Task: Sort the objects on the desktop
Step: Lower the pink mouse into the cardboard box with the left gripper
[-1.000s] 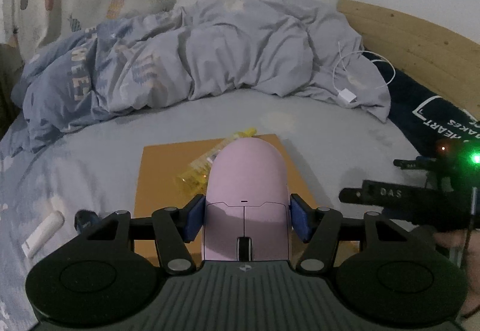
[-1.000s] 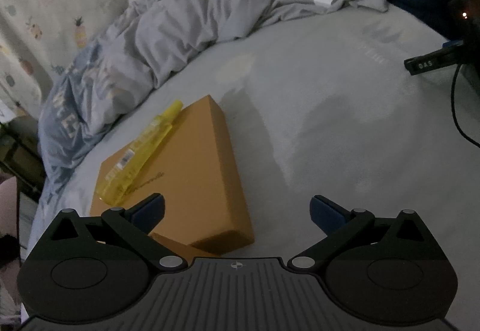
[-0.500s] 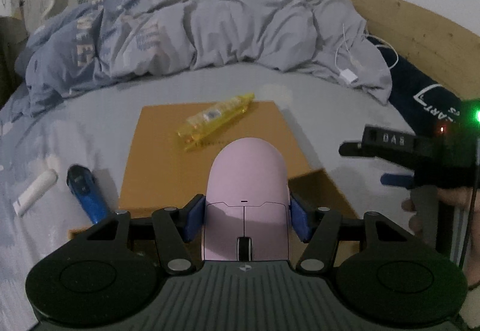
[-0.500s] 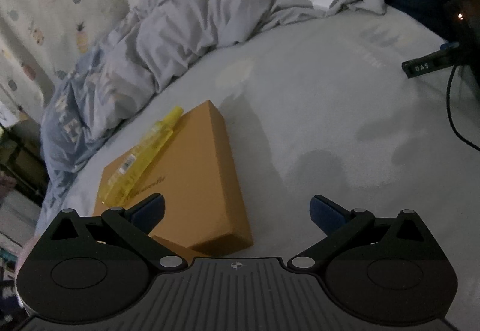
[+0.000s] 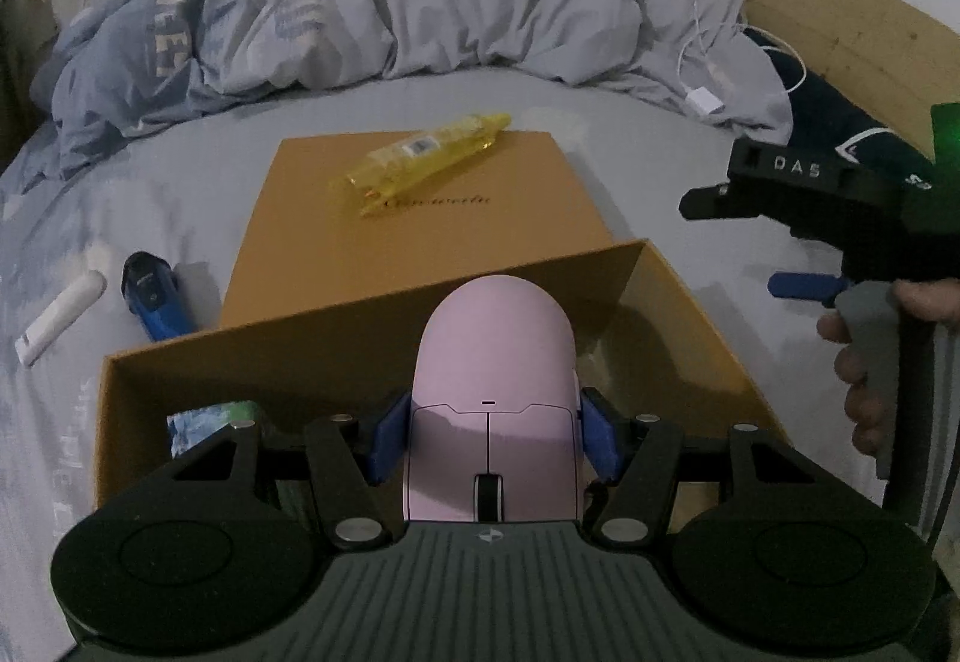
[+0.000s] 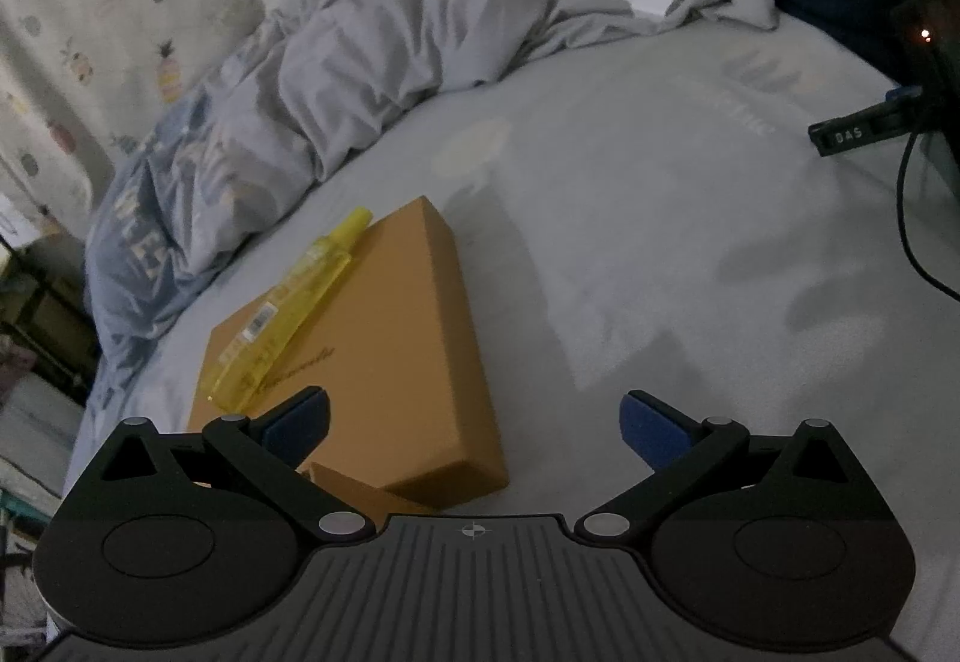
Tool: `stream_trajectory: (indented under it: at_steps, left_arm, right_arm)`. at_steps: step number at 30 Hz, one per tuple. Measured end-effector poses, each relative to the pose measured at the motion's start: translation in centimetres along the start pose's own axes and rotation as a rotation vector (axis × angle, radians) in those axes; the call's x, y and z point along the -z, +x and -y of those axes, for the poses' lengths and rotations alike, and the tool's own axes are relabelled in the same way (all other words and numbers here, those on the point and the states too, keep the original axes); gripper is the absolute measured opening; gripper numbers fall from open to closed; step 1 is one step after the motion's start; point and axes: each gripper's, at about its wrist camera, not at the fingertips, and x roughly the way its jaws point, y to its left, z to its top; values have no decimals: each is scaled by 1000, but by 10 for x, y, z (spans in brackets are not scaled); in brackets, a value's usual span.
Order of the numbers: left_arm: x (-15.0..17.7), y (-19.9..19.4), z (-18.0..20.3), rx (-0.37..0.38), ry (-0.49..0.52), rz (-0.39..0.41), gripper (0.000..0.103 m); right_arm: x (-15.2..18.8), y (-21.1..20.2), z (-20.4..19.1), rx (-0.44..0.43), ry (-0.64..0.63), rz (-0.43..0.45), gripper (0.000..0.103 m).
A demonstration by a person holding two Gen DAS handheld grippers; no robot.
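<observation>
My left gripper (image 5: 491,437) is shut on a pink computer mouse (image 5: 493,392), its blue pads pressing both sides. The mouse hangs over the inside of an open brown cardboard box (image 5: 372,314). A green-and-blue packet (image 5: 210,422) lies in the box's left part. Behind the box lies its flat brown lid (image 5: 420,218) with a yellow tube (image 5: 429,161) on top. My right gripper (image 6: 474,425) stands open above the grey bedsheet, with nothing between its fingers; the lid (image 6: 384,338) and the yellow tube (image 6: 288,296) are at its left.
A blue gadget (image 5: 157,302) and a white stick (image 5: 60,314) lie on the sheet left of the box. A crumpled grey duvet (image 5: 390,14) fills the back, with a white charger and cable (image 5: 705,98). A hand holds the other gripper's handle (image 5: 864,314) at right.
The left gripper has sunk and tipped downward with the mouse, so the open box now shows beneath it. The right gripper has stayed where it was.
</observation>
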Motion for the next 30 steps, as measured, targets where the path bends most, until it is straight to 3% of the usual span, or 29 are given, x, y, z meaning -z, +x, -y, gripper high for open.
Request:
stream_trajectory:
  at_steps: [22, 30]
  left_arm:
    - [21, 47, 0, -112, -7, -115, 60]
    - [26, 64, 4, -120, 8, -162, 60]
  right_arm:
    - [2, 0, -2, -4, -1, -2, 103]
    - [3, 1, -2, -4, -4, -5, 103]
